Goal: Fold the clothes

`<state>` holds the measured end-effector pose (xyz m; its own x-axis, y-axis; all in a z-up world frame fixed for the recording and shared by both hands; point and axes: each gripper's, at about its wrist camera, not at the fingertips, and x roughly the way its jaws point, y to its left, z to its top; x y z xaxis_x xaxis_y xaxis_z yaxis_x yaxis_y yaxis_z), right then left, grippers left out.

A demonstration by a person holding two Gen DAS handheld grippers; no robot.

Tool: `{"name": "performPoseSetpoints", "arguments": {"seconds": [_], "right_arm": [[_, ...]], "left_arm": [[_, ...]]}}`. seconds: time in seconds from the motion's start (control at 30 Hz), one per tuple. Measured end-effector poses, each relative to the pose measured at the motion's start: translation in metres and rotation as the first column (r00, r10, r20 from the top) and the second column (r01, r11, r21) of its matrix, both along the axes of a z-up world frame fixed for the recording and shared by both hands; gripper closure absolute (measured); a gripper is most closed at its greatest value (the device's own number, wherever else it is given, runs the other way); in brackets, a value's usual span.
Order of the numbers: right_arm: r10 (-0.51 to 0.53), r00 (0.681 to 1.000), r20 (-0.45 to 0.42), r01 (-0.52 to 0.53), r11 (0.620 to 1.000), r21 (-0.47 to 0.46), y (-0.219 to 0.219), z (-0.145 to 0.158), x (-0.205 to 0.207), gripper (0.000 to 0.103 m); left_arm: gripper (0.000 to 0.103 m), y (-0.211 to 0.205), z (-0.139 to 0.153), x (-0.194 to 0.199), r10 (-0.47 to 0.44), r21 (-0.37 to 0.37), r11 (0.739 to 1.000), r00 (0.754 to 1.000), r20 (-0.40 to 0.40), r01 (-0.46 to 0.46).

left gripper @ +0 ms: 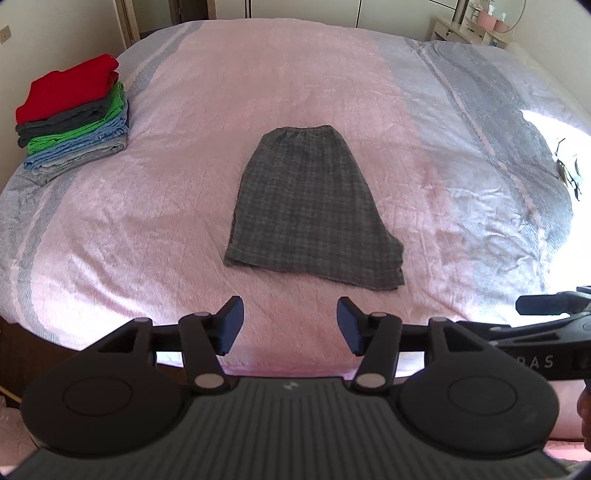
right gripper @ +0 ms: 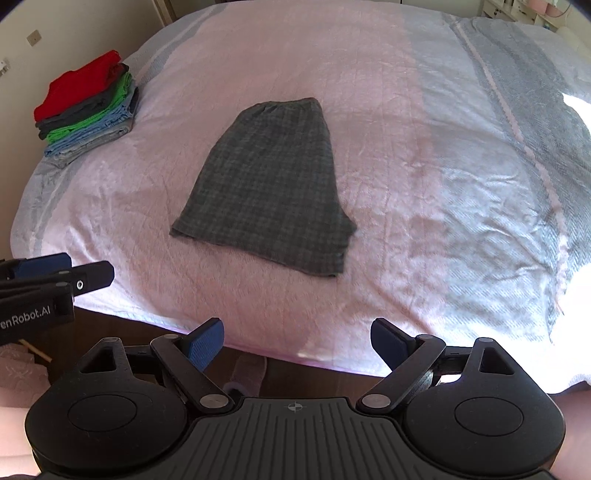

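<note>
Grey checked shorts [left gripper: 306,206] [right gripper: 269,184] lie folded lengthwise on the pink bedspread, waistband at the far end, leg hems toward me. My left gripper [left gripper: 290,321] hovers open over the bed's near edge, just short of the hems, with nothing between its blue pads. My right gripper [right gripper: 297,343] is open too, held above the near edge of the bed, a little farther back from the shorts. Each gripper shows in the other's view: the right gripper's side [left gripper: 546,306] and the left gripper's side [right gripper: 59,277].
A stack of folded clothes [left gripper: 74,118] [right gripper: 88,107], red on top, sits at the bed's far left corner. The pink and grey striped bedspread [left gripper: 443,147] [right gripper: 443,147] covers the bed. White furniture [left gripper: 469,26] stands at the back right. Dark floor [right gripper: 295,373] lies below the near edge.
</note>
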<state>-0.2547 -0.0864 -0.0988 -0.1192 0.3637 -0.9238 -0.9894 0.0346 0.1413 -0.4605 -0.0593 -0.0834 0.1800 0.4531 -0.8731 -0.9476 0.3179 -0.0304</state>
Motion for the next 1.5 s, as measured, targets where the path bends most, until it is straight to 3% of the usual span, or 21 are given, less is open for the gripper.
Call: {"name": "performPoseSetpoints", "arguments": {"seconds": [0.57,0.83,1.07,1.27,1.5], "right_arm": [[-0.185,0.982,0.027,0.186,0.981,-0.049,0.087,-0.007,-0.042,0.014],[-0.297,0.955,-0.011,0.291,0.943,-0.161,0.084,-0.051,-0.047,0.014],[-0.376,0.926,-0.020,0.360,0.900,-0.246,0.062,-0.093,-0.027,0.014],[-0.422,0.901,-0.096,0.392,0.890,-0.231,0.053,-0.125,0.009,0.014],[-0.510,0.837,-0.199,0.485,0.859,-0.163,0.051,-0.164,0.067,0.014]], "left_arm": [[0.050,0.131,-0.013,-0.017,-0.211,-0.049,0.976,0.977,-0.009,0.211],[0.049,0.155,-0.051,-0.032,-0.268,-0.115,0.957,0.963,0.001,0.266],[0.054,0.160,-0.100,-0.061,-0.222,-0.235,0.945,0.973,0.055,0.229],[0.065,0.162,-0.133,-0.072,-0.151,-0.286,0.943,0.984,0.091,0.171],[0.067,0.172,-0.172,-0.083,-0.066,-0.310,0.943,0.983,0.174,0.118]]}}
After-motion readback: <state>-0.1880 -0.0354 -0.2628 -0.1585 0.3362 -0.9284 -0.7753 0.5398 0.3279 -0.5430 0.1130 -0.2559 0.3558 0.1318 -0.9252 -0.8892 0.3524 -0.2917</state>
